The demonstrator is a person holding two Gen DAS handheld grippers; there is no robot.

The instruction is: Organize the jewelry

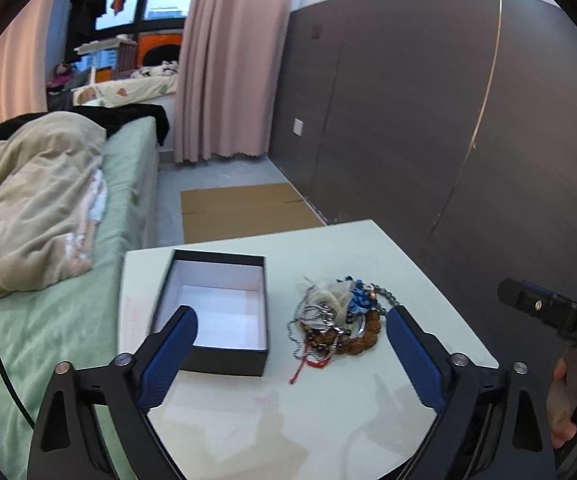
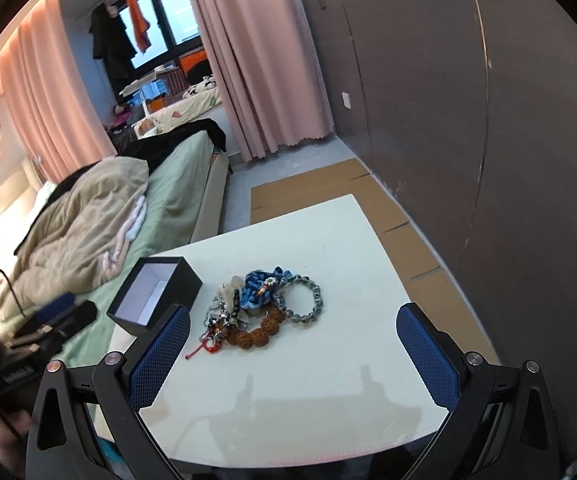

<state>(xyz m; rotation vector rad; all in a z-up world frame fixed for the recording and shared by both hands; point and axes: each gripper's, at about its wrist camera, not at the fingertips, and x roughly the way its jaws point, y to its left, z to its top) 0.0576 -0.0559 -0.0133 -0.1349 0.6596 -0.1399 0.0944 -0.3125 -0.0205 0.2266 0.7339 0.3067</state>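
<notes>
A tangled pile of jewelry (image 1: pixel 334 320) lies on a small white table (image 1: pixel 308 420): brown bead bracelet, grey bead bracelet (image 2: pixel 306 298), blue knotted cord, chains, red string. It also shows in the right wrist view (image 2: pixel 256 312). An open black box with a white, empty inside (image 1: pixel 216 304) sits just left of the pile, also in the right wrist view (image 2: pixel 152 300). My left gripper (image 1: pixel 292 320) is open, hovering above the table near the box and pile. My right gripper (image 2: pixel 294 320) is open, held back from the pile.
A bed with green sheet and beige blanket (image 1: pixel 36 216) runs along the table's left side. A dark panelled wall (image 1: pixel 428 120) stands to the right. Flat cardboard (image 1: pixel 244 212) lies on the floor beyond the table. Pink curtains (image 1: pixel 232 60) hang at the back.
</notes>
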